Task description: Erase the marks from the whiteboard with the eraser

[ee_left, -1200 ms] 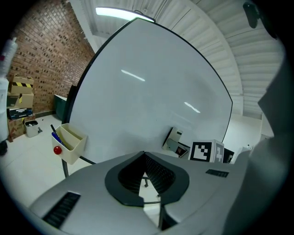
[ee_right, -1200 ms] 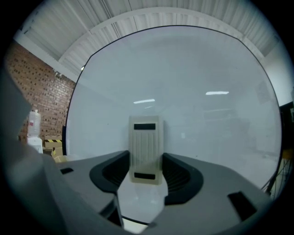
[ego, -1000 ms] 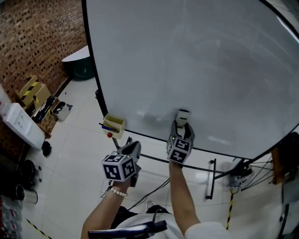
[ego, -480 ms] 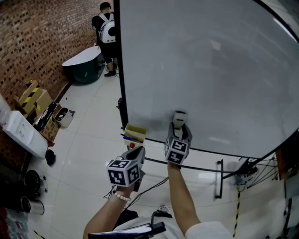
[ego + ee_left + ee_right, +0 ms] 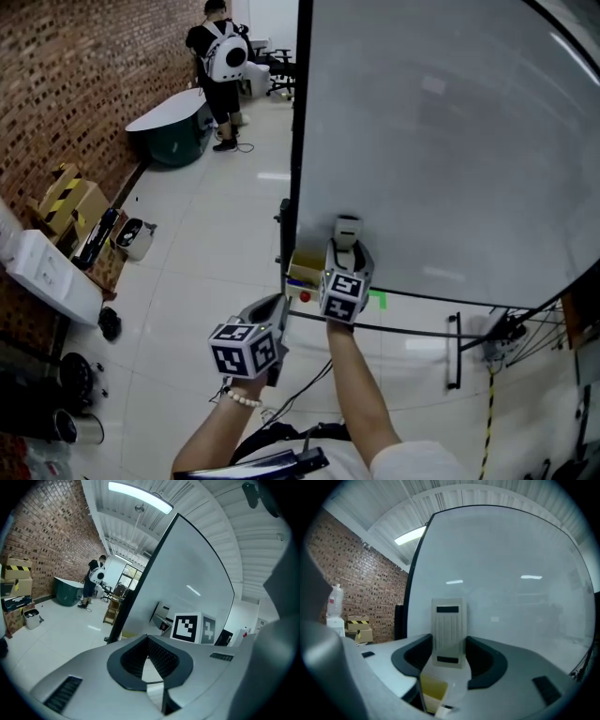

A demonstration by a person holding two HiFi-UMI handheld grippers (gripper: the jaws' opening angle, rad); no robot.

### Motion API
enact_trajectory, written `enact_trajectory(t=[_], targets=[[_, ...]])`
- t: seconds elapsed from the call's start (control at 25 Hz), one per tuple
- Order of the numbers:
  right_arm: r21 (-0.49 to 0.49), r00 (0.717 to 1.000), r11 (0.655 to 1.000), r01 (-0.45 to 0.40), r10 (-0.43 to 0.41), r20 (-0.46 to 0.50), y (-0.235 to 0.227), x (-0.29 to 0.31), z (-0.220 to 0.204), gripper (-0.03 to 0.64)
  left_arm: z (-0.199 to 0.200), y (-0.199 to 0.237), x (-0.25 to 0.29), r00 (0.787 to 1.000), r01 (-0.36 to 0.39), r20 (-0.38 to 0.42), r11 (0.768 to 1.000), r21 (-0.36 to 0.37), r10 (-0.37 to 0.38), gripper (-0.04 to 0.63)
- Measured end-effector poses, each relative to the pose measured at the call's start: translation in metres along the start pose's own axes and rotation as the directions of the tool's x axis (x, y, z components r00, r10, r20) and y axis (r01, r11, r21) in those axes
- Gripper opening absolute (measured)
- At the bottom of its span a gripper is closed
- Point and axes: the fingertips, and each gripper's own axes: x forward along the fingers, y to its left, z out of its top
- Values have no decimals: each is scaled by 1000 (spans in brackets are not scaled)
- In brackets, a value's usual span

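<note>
1. One whiteboard [image 5: 450,141], large, on a stand. We see no clear marks near the tool. Risk: hard pressing could rock it.
2. Left gripper [image 5: 269,314] hangs low, off the board, with its jaws closed together and nothing in them. It braces nothing.
3. Right gripper [image 5: 346,251] is clamped on the eraser [image 5: 348,228] at its lower end. Risk: side load could twist or slip it.
4. Yellow box [image 5: 305,270] sits at the board's lower left corner. A leftward stroke may knock it.
5. The eraser stands upright against the board, low and near its left edge. It may run off.
</note>
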Motion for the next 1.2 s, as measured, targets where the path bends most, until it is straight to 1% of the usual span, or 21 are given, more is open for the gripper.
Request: enact_trajectory(t=[0.12,0.36,0.52,0.72,0.84,0.96,1.04,1.2], targets=[[2,1000,1000,-13,13,-6,36,7,-3,255,2,27,-15,1000,-10,-2,1000,-7,10,-11],[2,1000,1000,-29,29,-6,89,22,-11,255,7,74,-36,1000,-31,-4,999,-13,31,-11],[-4,999,999,-39,39,-24,108,29,-25,256,8,90,-38,1000,-25,-10,1000,-17,25,-11],[-28,997,999,-35,33,-70,108,30,-50,258,3,94,-39,1000,-12,-25,1000,-18,12,-11],[-22,994,999,-39,37,-100,105,31,-63,258,-2,94,-35,999,-2,-39,1000,-19,2,-11],[-20,994,999,-51,49,-96,100,32,-66,258,-7,91,-28,999,8,-52,1000,-17,-9,-11],[-16,995,999,-38,37,-89,90,30,-65,256,-10,84,-23,998,20,-57,1000,-13,-21,-11],[20,996,1000,2,0,-85,55,23,-65,256,-15,72,-15,996,37,-76,999,-7,-37,-11]])
